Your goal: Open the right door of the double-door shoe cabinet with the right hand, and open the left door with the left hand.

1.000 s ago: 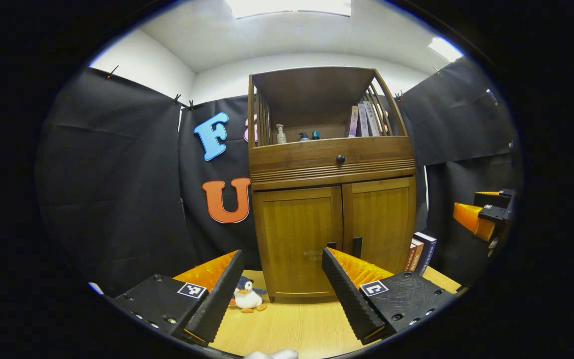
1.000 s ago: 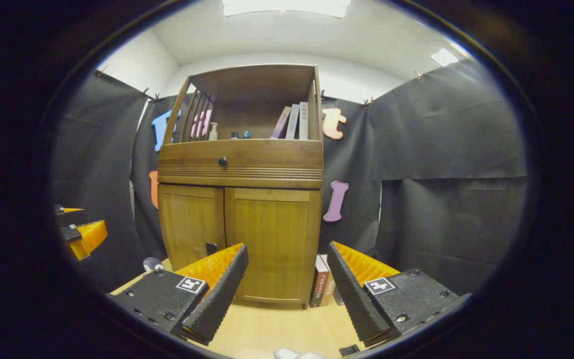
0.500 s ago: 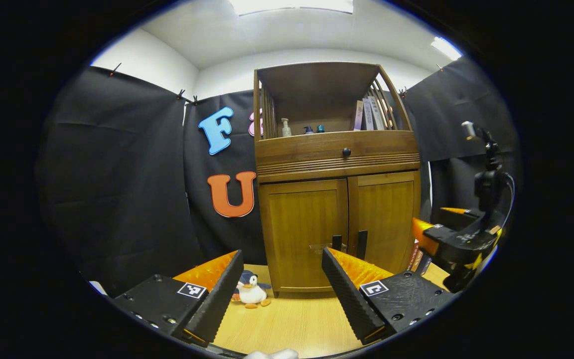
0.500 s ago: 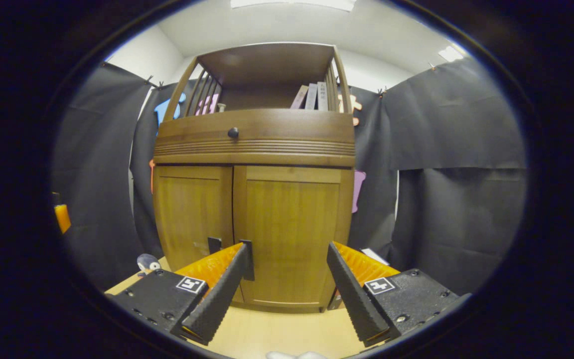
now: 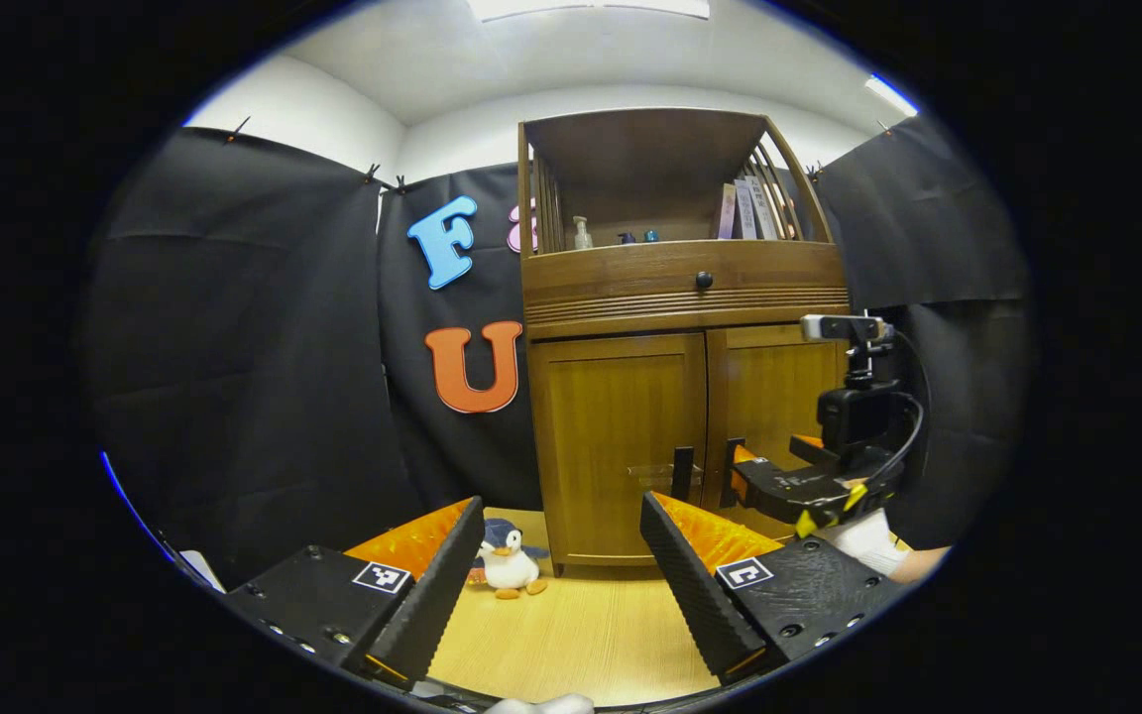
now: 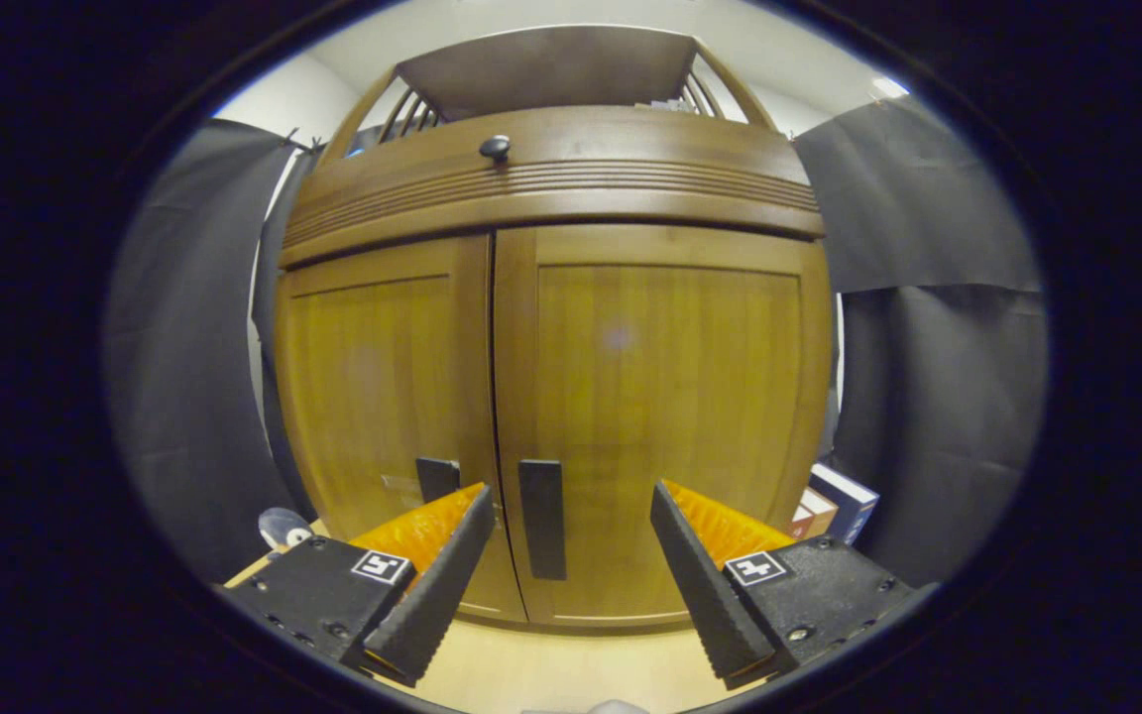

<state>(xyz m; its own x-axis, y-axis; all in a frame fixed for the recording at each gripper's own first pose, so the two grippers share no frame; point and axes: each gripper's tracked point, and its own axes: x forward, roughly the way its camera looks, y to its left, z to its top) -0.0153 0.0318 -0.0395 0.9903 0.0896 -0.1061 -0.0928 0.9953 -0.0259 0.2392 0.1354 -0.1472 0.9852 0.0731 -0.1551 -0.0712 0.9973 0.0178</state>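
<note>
cabinet: the wooden shoe cabinet (image 6: 551, 198) stands on the light wood floor (image 5: 581, 635) against the black cloth. Both doors look shut to me, seam running straight down the middle.

right door: the right door (image 6: 670, 397) is dead ahead of my right gripper (image 6: 571, 540) in the right gripper view. Its dark vertical pull handle (image 6: 542, 518) sits low, right by the seam.

left door: the left door (image 5: 621, 436) has its own dark handle (image 5: 682, 473), also low and next to the seam.

right gripper: fingers spread wide, nothing between them. Handle lines up in the gap, a bit left of centre. Not touching yet, I'd say.

left gripper: my left gripper (image 5: 561, 555) is also spread apart and empty, hanging back well clear of the cabinet.

handling: rigid wood panels on hinges, so I'm guessing no flex and a light swing, maybe a catch to pop first. Handles look smooth and slim, so I'd pinch mid-bar across the narrow width and pull along the arc.

clutter: plush penguin (image 5: 509, 567) by the left foot, books (image 6: 834, 501) on the right side.
</note>
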